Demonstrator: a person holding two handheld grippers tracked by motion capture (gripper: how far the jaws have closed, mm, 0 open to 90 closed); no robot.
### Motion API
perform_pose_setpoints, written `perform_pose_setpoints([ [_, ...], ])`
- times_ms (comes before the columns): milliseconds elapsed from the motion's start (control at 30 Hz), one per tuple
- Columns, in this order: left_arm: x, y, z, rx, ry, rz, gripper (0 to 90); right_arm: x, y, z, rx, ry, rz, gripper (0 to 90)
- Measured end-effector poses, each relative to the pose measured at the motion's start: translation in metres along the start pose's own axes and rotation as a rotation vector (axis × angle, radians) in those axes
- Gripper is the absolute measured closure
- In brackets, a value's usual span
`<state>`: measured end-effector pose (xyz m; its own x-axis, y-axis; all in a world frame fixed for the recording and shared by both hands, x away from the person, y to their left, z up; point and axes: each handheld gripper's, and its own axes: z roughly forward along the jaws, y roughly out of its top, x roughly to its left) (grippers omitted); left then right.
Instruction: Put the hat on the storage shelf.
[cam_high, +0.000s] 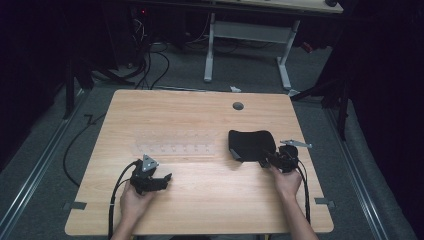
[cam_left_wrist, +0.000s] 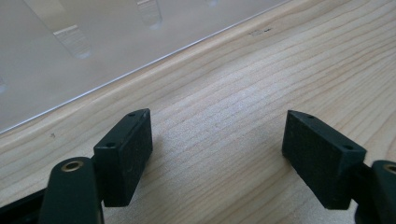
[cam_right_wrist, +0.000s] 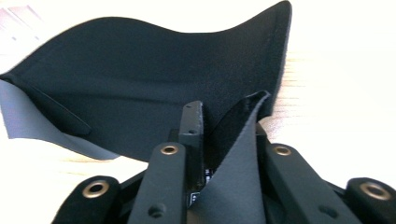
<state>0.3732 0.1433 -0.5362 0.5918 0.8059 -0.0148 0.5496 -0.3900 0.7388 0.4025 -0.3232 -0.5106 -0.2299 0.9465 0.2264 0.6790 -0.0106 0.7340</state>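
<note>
A black cloth pad (cam_high: 250, 142) with a grey underside lies on the right half of the wooden table (cam_high: 200, 210). My right gripper (cam_high: 265, 161) is at the pad's near right corner. In the right gripper view its jaws (cam_right_wrist: 224, 126) are shut on a raised fold of the pad (cam_right_wrist: 140, 74), and the rest sags onto the table beyond. My left gripper (cam_high: 165, 180) rests low on the table at the front left. Its jaws stand wide apart (cam_left_wrist: 217, 144) with only bare wood between them.
A clear plastic plate (cam_high: 175, 148) with small pegs lies flat at mid-table, just beyond the left gripper (cam_left_wrist: 70, 56). A round grey grommet (cam_high: 238, 106) sits near the table's far edge. Another desk's legs and cables stand on the floor behind.
</note>
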Motion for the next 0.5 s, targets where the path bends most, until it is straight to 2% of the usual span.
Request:
perform_pose_setpoints([
  [267,0.0000,0.0000,0.0000,0.000,0.000,0.000,24.9,0.0019,0.0009,-0.0032,-0.020,0.030,0.016,83.8],
  [500,0.0001,0.0000,0.0000,0.000,0.000,0.000,24.9,0.0034,0.0014,-0.0050,-0.031,0.047,0.030,85.6],
])
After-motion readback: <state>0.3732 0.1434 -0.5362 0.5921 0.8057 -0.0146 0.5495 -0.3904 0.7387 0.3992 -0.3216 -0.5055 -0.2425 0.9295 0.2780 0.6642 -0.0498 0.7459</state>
